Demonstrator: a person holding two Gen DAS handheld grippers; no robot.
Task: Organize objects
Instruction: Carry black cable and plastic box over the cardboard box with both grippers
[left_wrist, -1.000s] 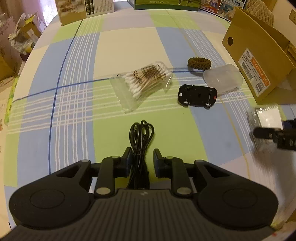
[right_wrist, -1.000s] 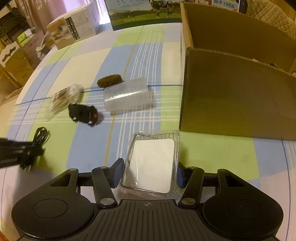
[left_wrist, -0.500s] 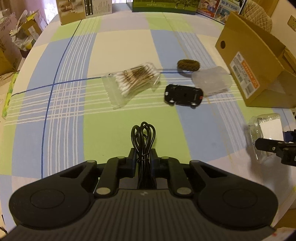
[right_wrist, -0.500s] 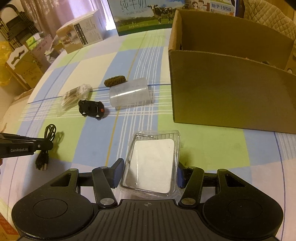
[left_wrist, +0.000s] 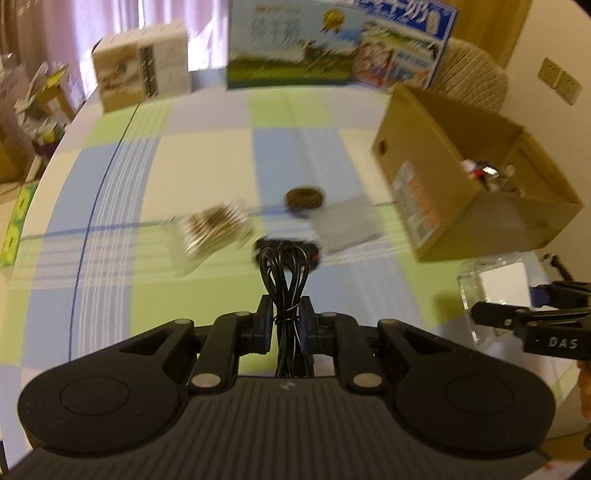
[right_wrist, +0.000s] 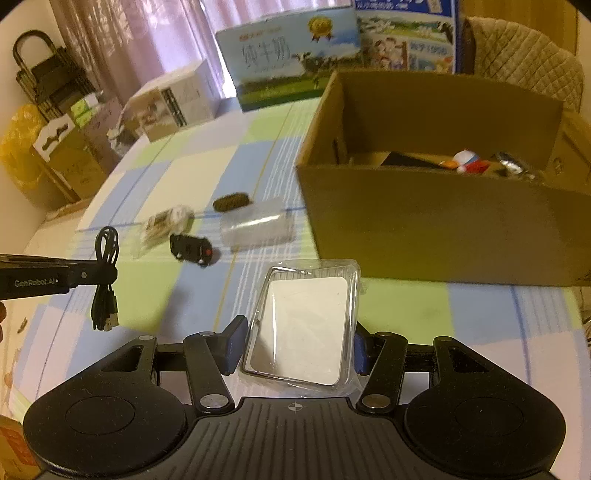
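My left gripper (left_wrist: 283, 320) is clamped on a bundled black cable (left_wrist: 283, 273), its loops standing up beyond my fingertips and the plug ends hanging below, as the right wrist view shows (right_wrist: 105, 273). The bundle is lifted clear of the checked tablecloth (left_wrist: 207, 155).

My right gripper (right_wrist: 297, 341) is closed on a clear plastic case (right_wrist: 303, 325) with a white card inside; the blue pads (right_wrist: 234, 345) press on both of its long sides, and it too is held above the cloth.

Further out on the table lie a black toy car (right_wrist: 194, 251), a clear packet of cotton swabs (right_wrist: 164, 229) beside it, a frosted translucent box (right_wrist: 258, 229) and a dark brown hair tie (right_wrist: 232, 201) just behind that box. In the left wrist view these are blurred.

To the right stands an open cardboard box (right_wrist: 424, 221), with a shipping label on its end wall (left_wrist: 413, 203). Inside it I see a small red, white and blue figure (right_wrist: 469, 160) and a few other items I cannot make out.

At the far edge of the table stand a milk carton case (right_wrist: 288, 55) and a white printed box (right_wrist: 173, 103).
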